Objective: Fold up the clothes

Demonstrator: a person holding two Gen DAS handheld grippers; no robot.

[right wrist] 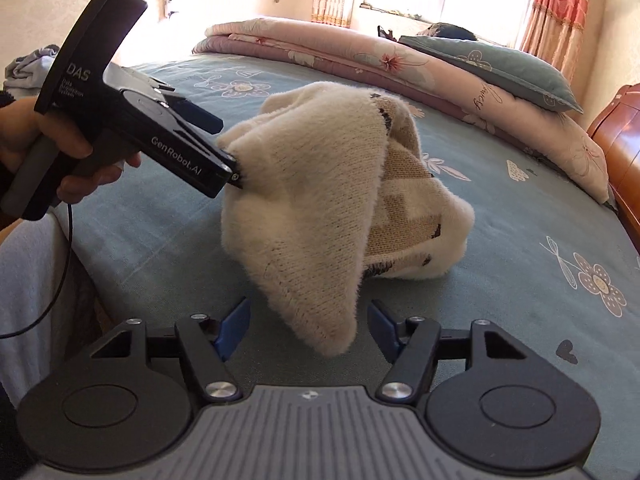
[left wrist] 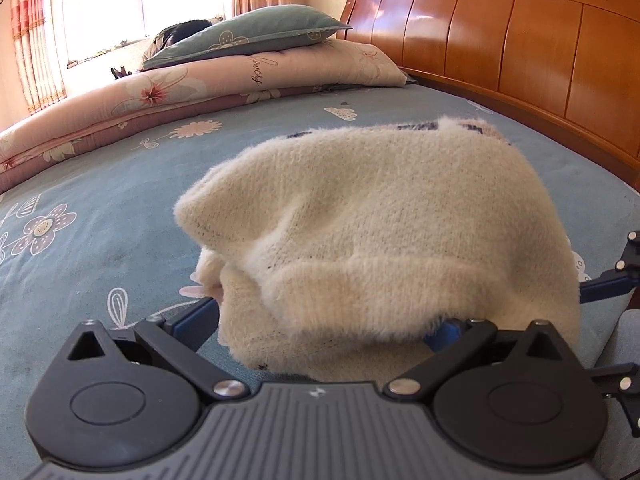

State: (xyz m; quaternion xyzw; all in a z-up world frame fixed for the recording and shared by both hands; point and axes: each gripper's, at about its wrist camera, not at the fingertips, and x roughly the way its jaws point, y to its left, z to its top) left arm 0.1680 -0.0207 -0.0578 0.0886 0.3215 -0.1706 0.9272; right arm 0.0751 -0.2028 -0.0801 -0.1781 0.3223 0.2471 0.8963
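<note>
A cream fuzzy sweater (right wrist: 320,200) hangs bunched above a blue floral bedsheet (right wrist: 520,216), one drooping corner dangling between the blue pads (right wrist: 234,328) of the right hand-held gripper (right wrist: 308,330), whose jaws stand partly apart and press on nothing; open sheet lies to either side of that corner; the left hand-held gripper (right wrist: 234,168), gripped by a person's hand (right wrist: 60,152), is clamped on the sweater's upper edge at the left of the right wrist view, its cable trailing down past a pale blue sleeve or trouser leg at the bed's near edge; only this view shows the sweater's tan patterned face folded inward and its far end resting on the sheet; the left wrist view instead shows the sweater (left wrist: 360,240) draped over that gripper's own fingers, hiding the pads, with the right hand-held gripper's (left wrist: 608,284) black linkage peeking in at the right edge; beyond, bare sheet runs to a folded pink floral quilt (left wrist: 200,88) topped by a grey-blue pillow (left wrist: 256,32); a wooden headboard (left wrist: 500,36) bounds the right side; sunlit striped curtains (left wrist: 32,40) and a window close the room.
</note>
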